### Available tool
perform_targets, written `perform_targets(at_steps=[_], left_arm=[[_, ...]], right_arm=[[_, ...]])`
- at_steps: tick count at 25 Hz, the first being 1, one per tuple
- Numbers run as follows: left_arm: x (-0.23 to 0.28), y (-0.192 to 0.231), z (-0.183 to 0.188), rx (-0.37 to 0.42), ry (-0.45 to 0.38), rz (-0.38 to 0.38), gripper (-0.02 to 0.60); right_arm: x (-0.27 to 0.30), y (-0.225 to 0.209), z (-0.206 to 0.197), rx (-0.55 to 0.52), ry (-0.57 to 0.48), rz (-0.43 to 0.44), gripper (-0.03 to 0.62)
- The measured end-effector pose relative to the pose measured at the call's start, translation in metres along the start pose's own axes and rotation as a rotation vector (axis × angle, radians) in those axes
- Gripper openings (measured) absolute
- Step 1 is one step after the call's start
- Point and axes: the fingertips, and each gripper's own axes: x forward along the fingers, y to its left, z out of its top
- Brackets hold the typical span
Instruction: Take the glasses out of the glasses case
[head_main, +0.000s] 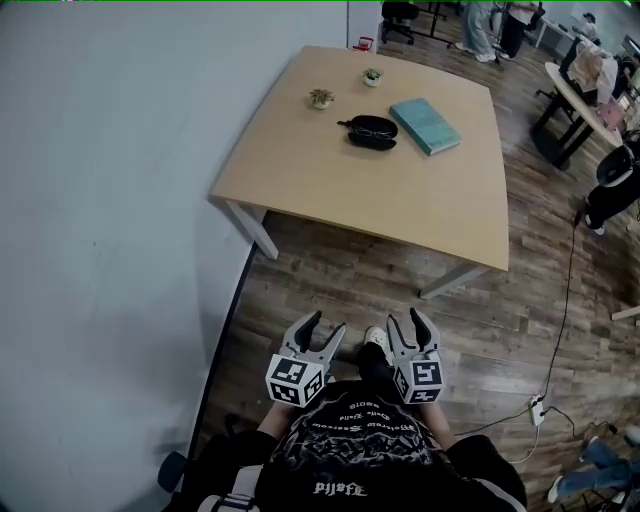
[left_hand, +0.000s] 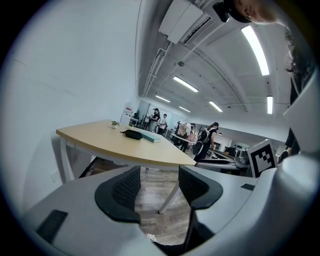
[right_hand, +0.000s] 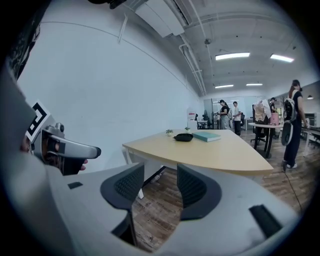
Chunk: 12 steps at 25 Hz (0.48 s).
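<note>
A black glasses case lies on the light wooden table, toward its far side. It also shows small in the left gripper view as the case and in the right gripper view as the case. I cannot tell from here whether glasses are inside. Both grippers are held close to the person's body, well short of the table and over the wood floor. My left gripper is open and holds nothing. My right gripper is open and likewise holds nothing.
A teal book lies right of the case, with two small potted plants beyond. A white wall runs along the left. A power strip and cable lie on the floor at right. Other desks and people stand far back.
</note>
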Motion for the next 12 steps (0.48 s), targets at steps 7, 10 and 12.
perform_targets(at_steps=[7,10,12], left_arm=[[0.055,0.002,0.037,-0.003,-0.027,0.053,0.244],[0.081,-0.004,0.048,0.006,-0.031,0.060,0.244],[0.098,-0.007,0.052,0.006,-0.031,0.068,0.244]], right_arm=[[0.051,-0.046,0.043,-0.006,-0.050,0.064,0.216],[0.065,-0.069,0.053,-0.005,-0.058,0.077,0.216],[0.074,-0.083,0.054,0.000,-0.056,0.083,0.216]])
